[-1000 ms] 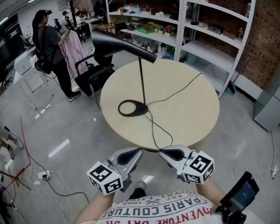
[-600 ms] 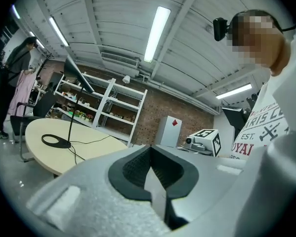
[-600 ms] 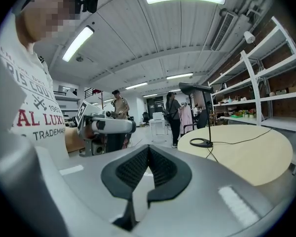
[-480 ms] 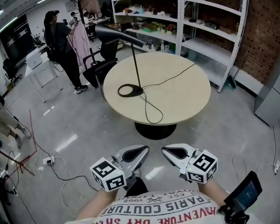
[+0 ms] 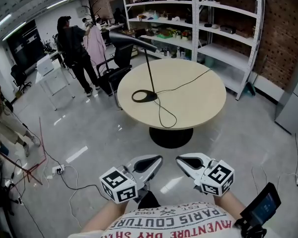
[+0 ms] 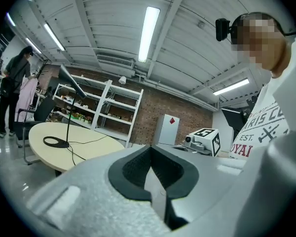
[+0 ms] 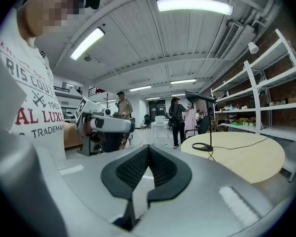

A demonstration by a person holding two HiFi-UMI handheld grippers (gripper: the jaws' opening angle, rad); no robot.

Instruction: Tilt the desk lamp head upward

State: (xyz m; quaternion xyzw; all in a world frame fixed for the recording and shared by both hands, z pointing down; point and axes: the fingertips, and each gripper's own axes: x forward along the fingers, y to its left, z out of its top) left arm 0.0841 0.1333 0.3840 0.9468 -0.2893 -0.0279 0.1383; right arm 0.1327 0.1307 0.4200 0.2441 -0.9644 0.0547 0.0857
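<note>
"Desk lamp (image 5: 148,66), where does it stand now?"

"On the round table (image 5: 198,103), ring base near the table's left edge, thin stem upright, dark head (image 5: 131,39) slanting across the top. Its cord (image 5: 161,114) loops over the tabletop. What has changed is the gap: a second ago the table's near edge sat just above the grippers in the head view. Now a wide stretch of grey floor lies between them, and the table's pedestal foot shows."

"So the wearer backs off. And the claws?"

"Both clenched on nothing. The left gripper (image 5: 159,158) and the right gripper (image 5: 179,159) sit close to the wearer's shirt, tips pointing toward each other, and each gripper view shows the dark pads pressed together with no object between them."

"Does the lamp itself look different?"

"Not noticeably: head, stem and base keep the same pose across the last second. Nothing touches it — it is well out of reach. That reads as either the tilt being finished or a pause; from these views, the head's exact angle is hard to judge."
</note>
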